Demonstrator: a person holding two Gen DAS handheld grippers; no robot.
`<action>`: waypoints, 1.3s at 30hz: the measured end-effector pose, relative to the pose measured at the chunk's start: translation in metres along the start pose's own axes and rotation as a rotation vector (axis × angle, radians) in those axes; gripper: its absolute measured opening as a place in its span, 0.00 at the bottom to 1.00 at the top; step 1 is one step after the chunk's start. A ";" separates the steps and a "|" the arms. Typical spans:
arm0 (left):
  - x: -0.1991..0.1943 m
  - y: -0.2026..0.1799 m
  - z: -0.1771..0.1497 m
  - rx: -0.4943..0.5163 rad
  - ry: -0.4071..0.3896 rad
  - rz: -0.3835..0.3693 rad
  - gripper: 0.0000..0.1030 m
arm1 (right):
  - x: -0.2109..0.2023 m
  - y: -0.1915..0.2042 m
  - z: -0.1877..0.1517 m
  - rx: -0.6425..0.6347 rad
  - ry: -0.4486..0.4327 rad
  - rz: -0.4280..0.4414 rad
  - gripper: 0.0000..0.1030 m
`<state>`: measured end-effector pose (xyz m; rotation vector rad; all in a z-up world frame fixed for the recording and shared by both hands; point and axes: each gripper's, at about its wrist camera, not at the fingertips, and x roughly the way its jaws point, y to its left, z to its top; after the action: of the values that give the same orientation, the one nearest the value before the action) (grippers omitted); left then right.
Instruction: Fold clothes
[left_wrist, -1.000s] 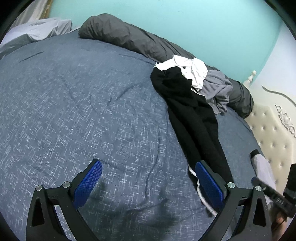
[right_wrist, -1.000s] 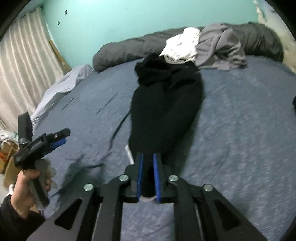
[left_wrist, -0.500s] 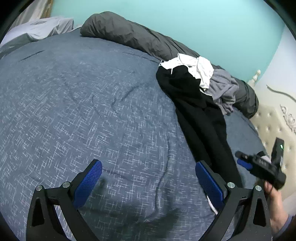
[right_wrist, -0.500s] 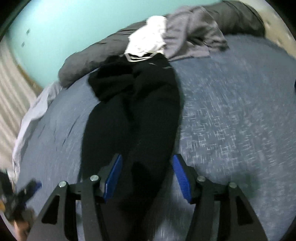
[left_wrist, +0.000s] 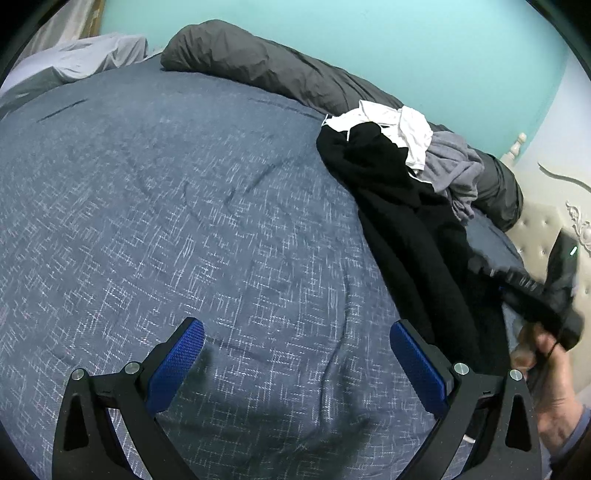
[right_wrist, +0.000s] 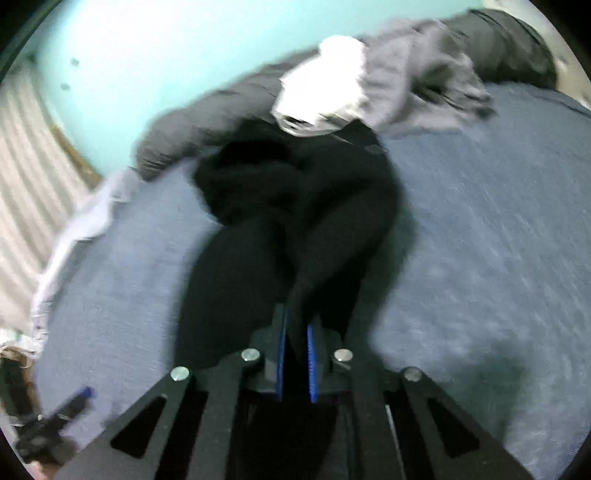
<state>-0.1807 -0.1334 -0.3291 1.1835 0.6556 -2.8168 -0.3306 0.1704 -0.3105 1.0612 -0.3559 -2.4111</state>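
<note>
Fabric of the black garment (right_wrist: 295, 236) runs up between the blue pads of the right gripper (right_wrist: 295, 354), whose jaws are closing with a narrow ridge of the cloth pinched between them. From there the garment stretches away across the blue bedspread (right_wrist: 480, 240), long and dark, bunched into a crumpled heap at its far end; the view is blurred. The left gripper (left_wrist: 295, 363) hangs over bare bedspread with its pads wide apart and nothing between them; the garment lies just to its right, passing behind the right finger. Beyond the garment's far end a white garment (left_wrist: 399, 123) and a grey garment (left_wrist: 456, 173) sit piled against a dark grey duvet roll (left_wrist: 258, 70) under the turquoise wall (left_wrist: 406, 40).
</note>
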 end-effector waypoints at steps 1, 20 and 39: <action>0.000 0.000 0.000 0.000 -0.001 0.000 1.00 | -0.001 0.014 0.004 -0.029 -0.004 0.029 0.08; -0.011 0.021 0.008 -0.042 -0.038 0.029 1.00 | -0.017 0.055 0.002 -0.007 0.058 0.147 0.39; 0.001 0.032 0.009 -0.057 -0.017 0.050 1.00 | 0.070 -0.027 0.042 0.219 0.082 -0.089 0.49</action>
<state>-0.1821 -0.1658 -0.3362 1.1485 0.6904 -2.7445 -0.4113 0.1589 -0.3373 1.2921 -0.5656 -2.4392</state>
